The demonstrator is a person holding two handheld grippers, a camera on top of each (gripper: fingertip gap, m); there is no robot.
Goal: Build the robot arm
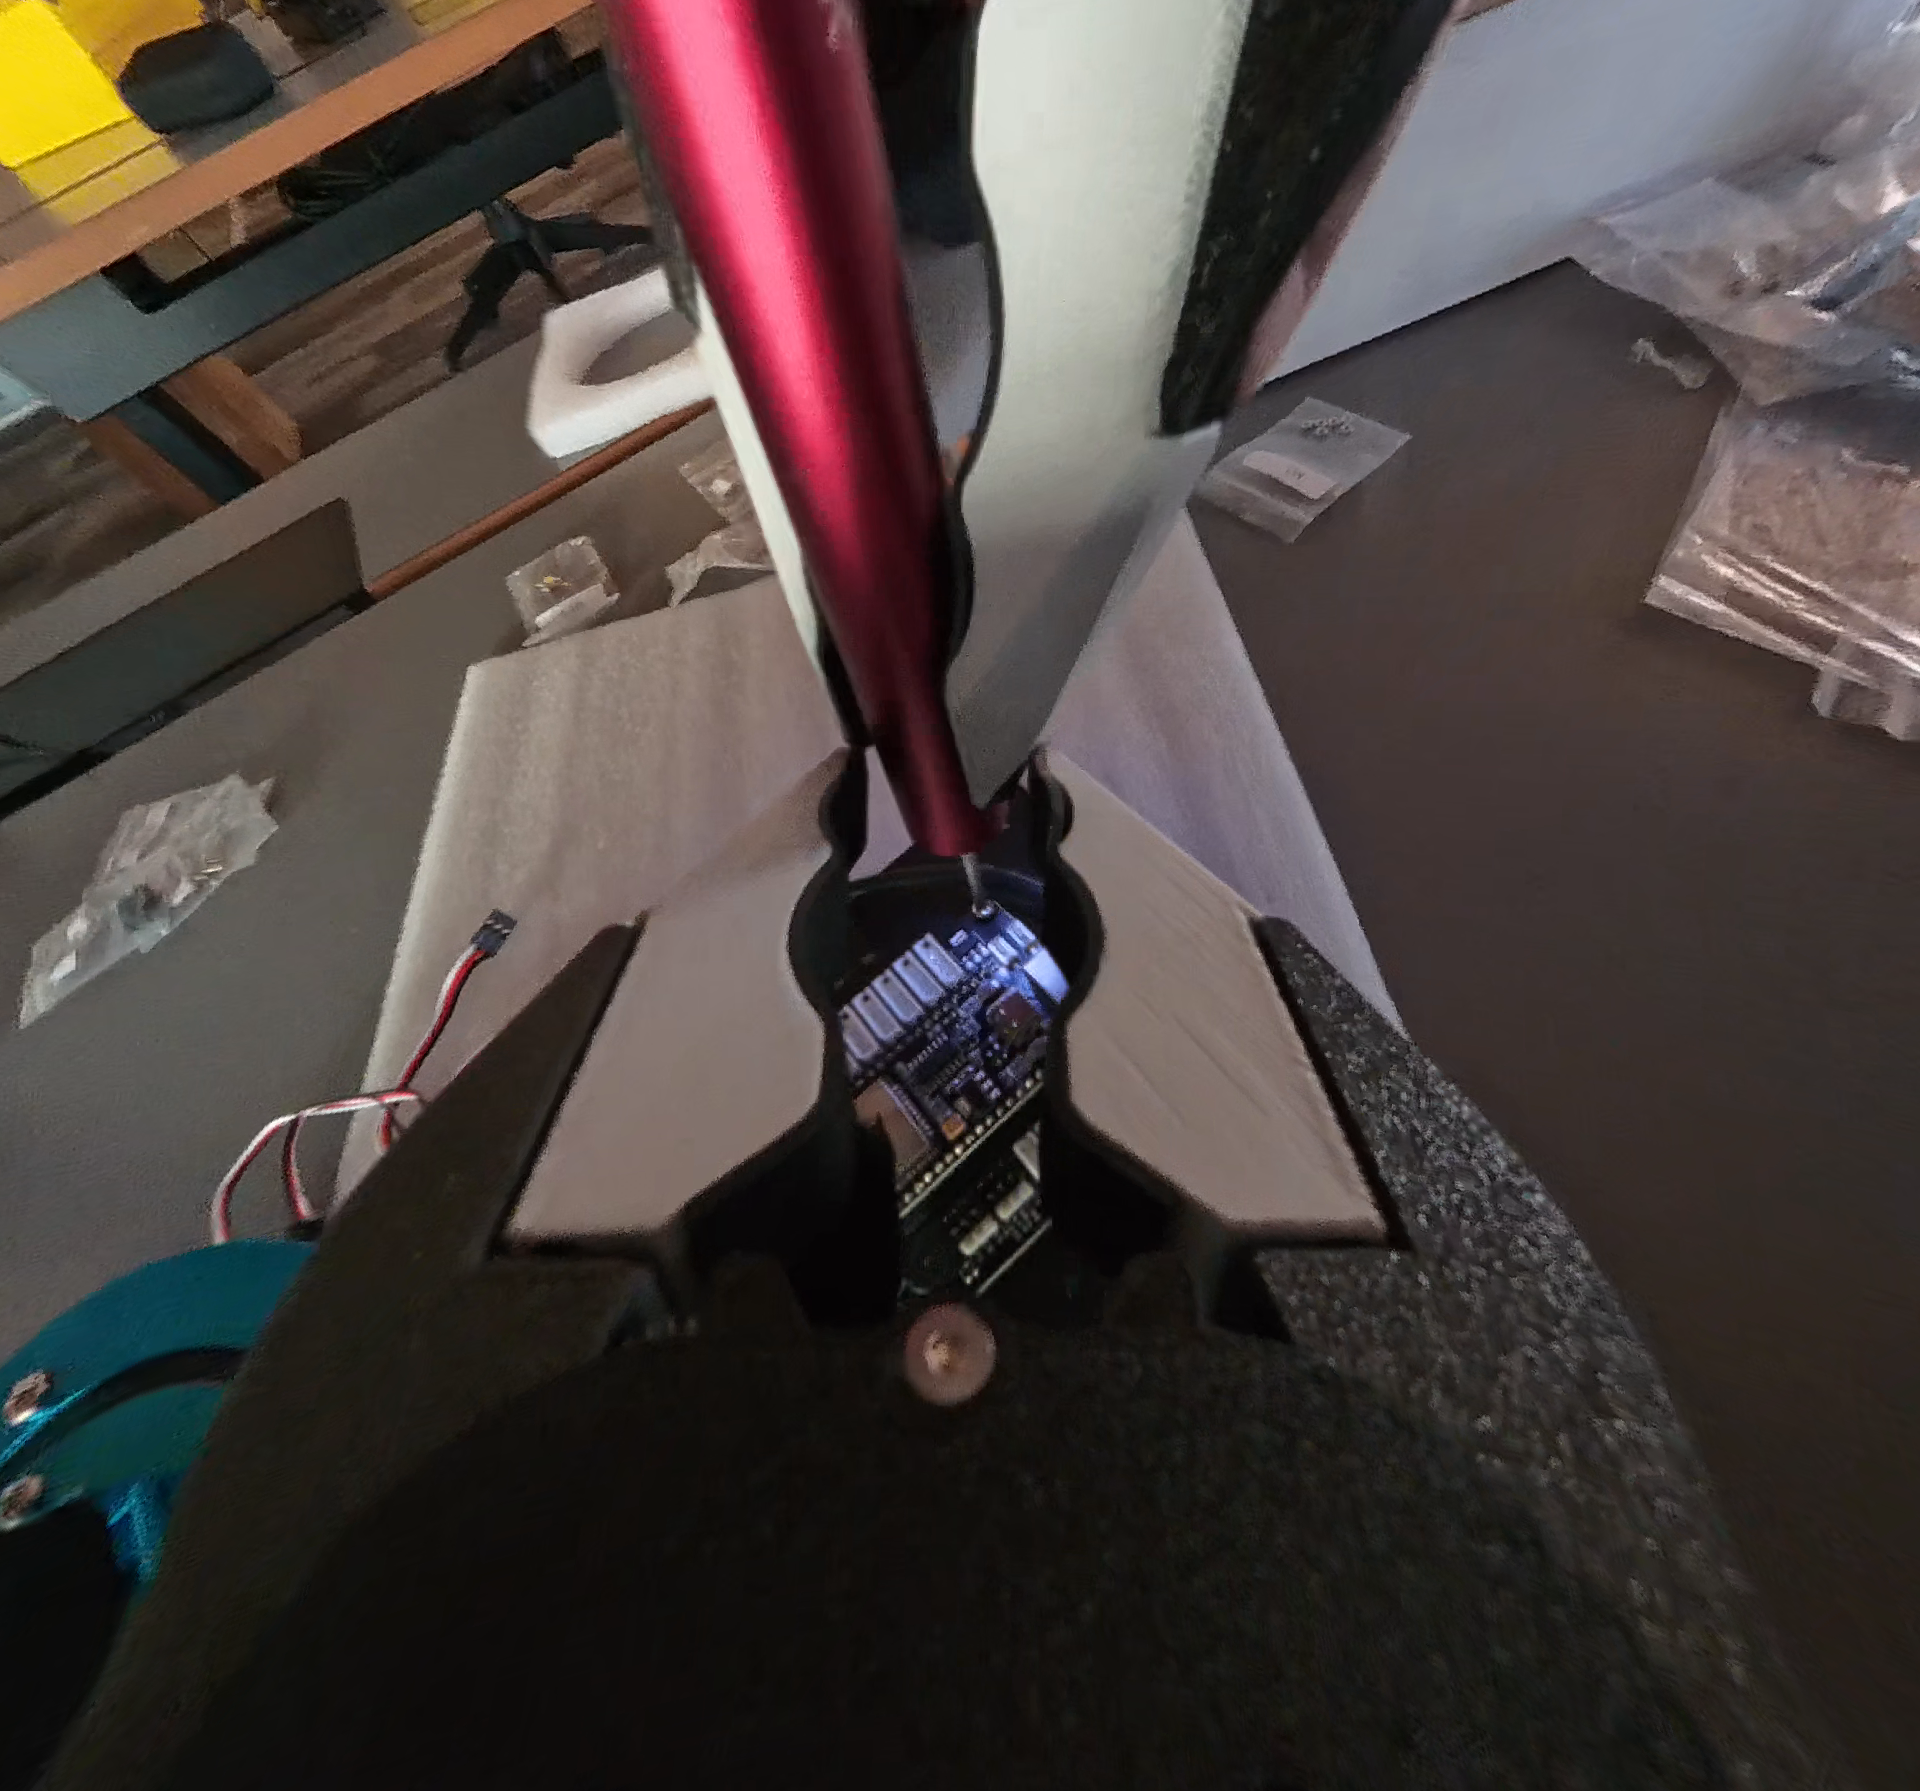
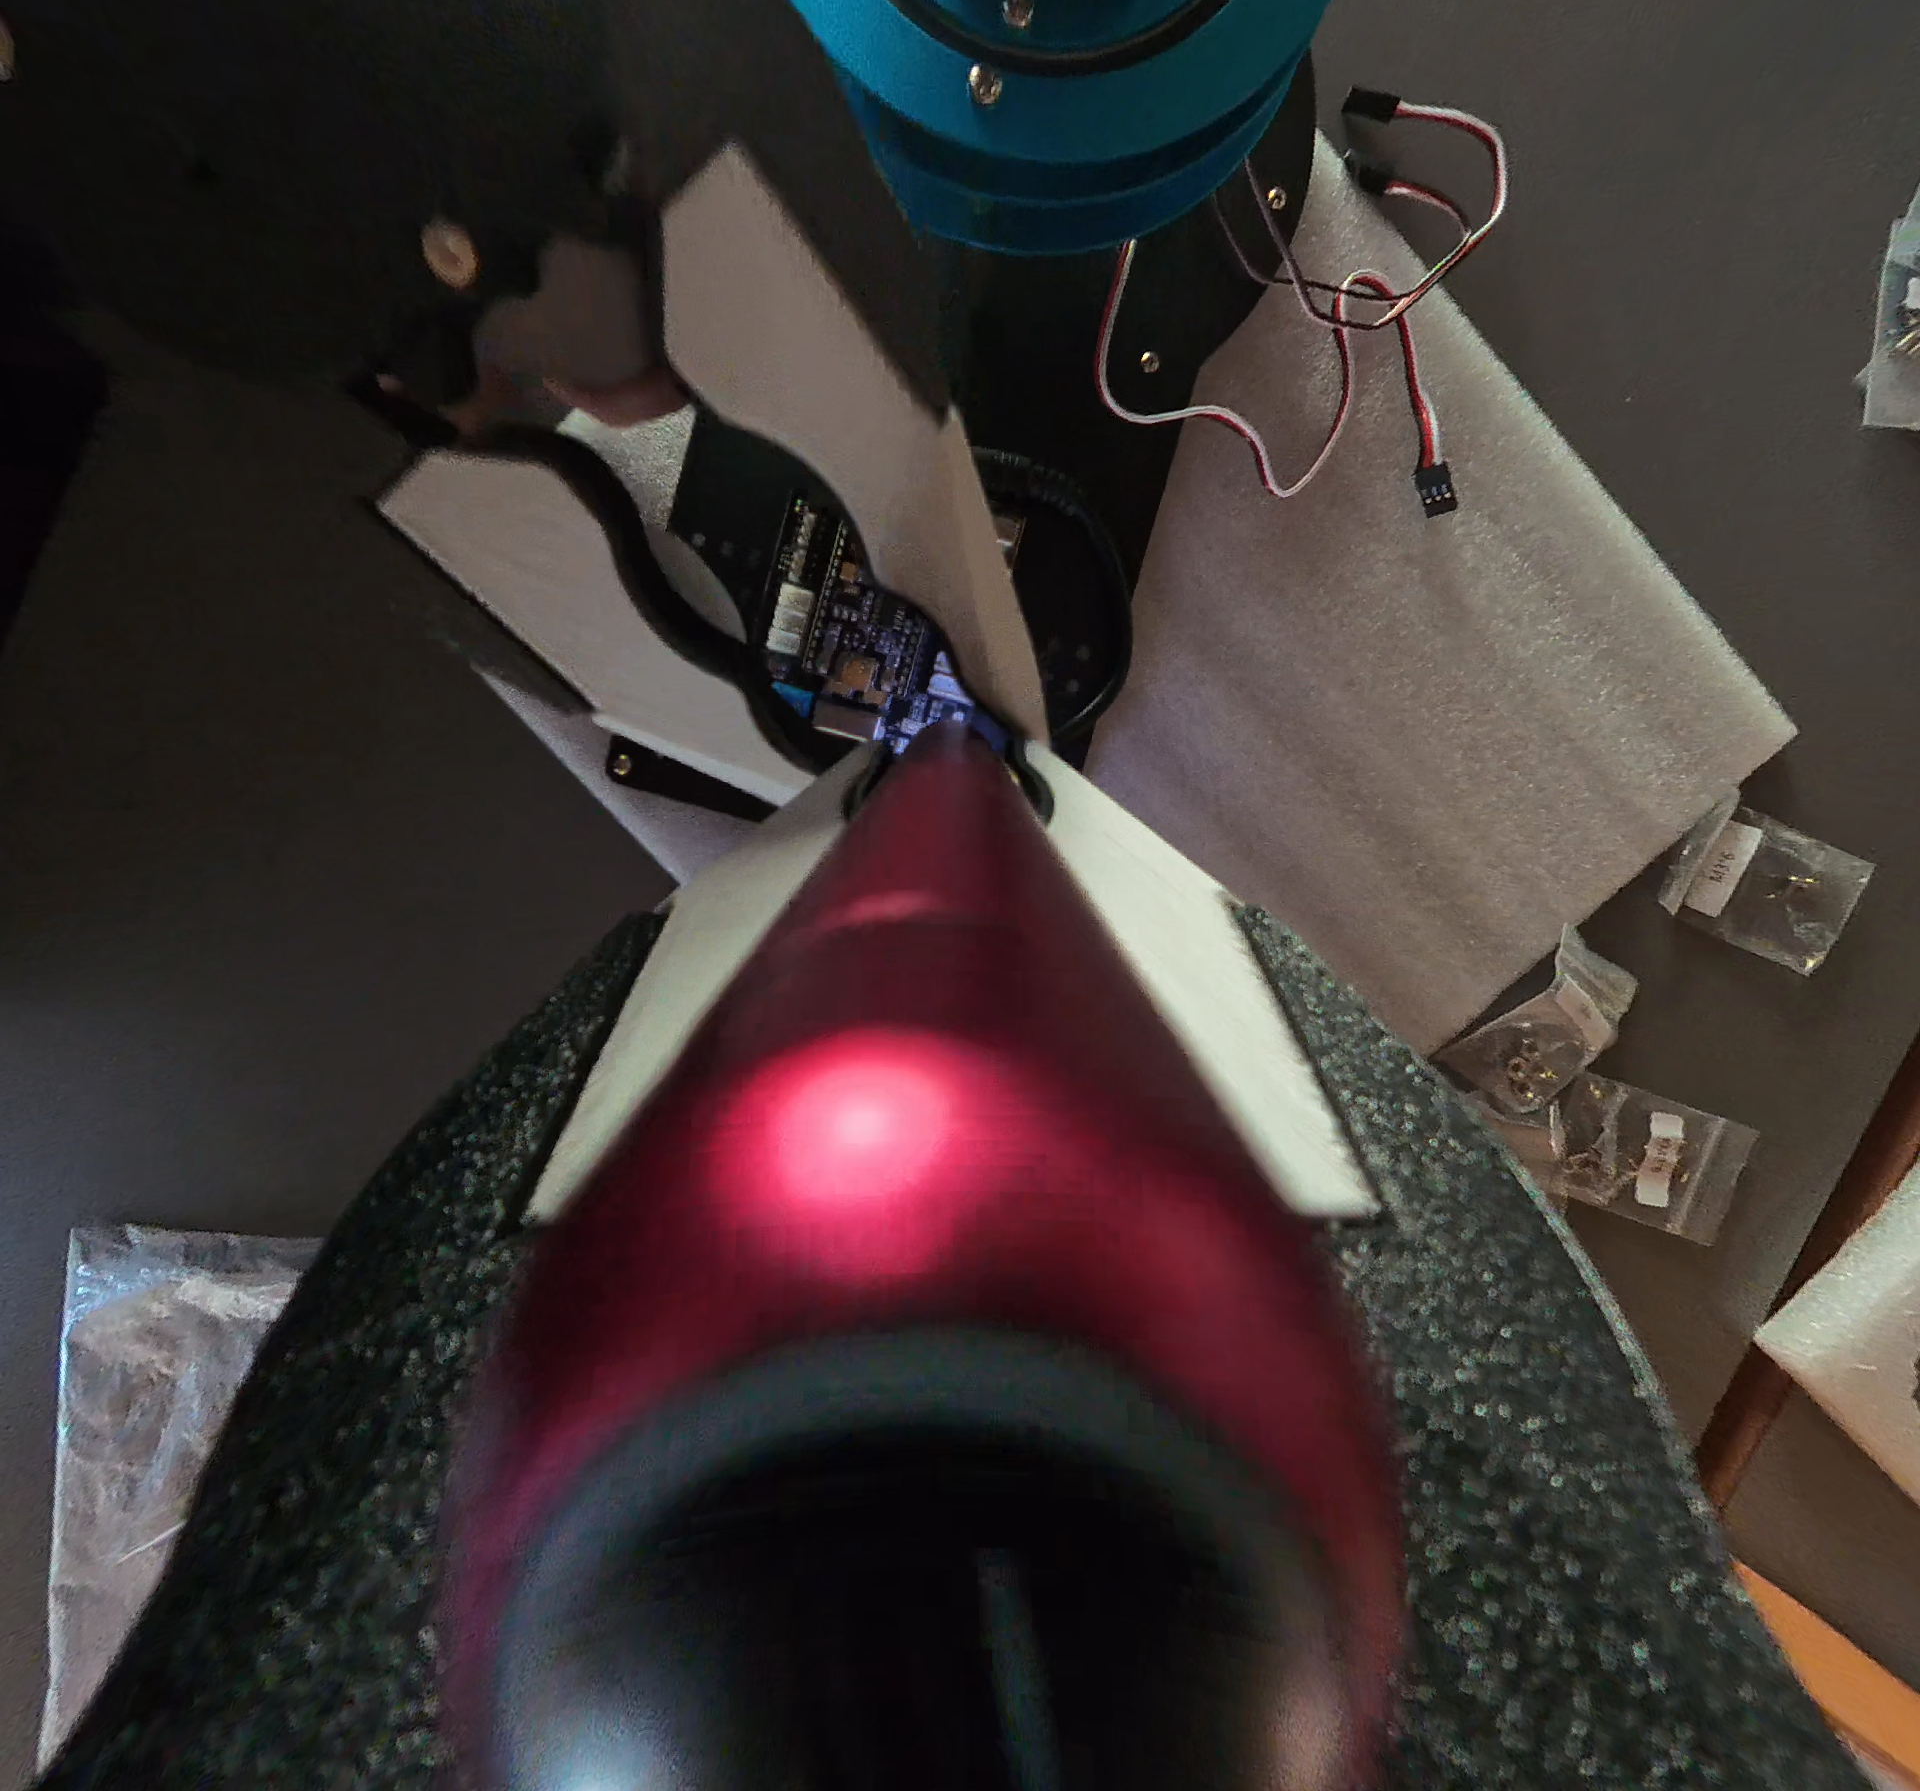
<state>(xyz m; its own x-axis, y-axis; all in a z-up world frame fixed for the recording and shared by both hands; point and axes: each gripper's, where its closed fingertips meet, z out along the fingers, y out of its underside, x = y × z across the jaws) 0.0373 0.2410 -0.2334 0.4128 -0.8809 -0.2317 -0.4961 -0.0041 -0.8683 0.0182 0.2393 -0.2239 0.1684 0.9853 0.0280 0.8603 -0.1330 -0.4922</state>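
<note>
Driving red electric screwdriver (image 2: 935, 1170) clamped in right tool (image 2: 940, 785); bit on screw at circuit board (image 1: 951, 1045) corner. Left tool (image 1: 940, 827) narrow, straddling board, grip unclear. Keep shaft plumb, pressure light, board steady on foam sheet (image 2: 1403, 702).

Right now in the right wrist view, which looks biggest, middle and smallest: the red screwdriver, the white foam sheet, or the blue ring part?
1. Red screwdriver, though it looks biggest partly because it is right against the camera.
2. White foam sheet.
3. Blue ring part, cut off by the picture's top edge, so its full size is unsure.
</note>
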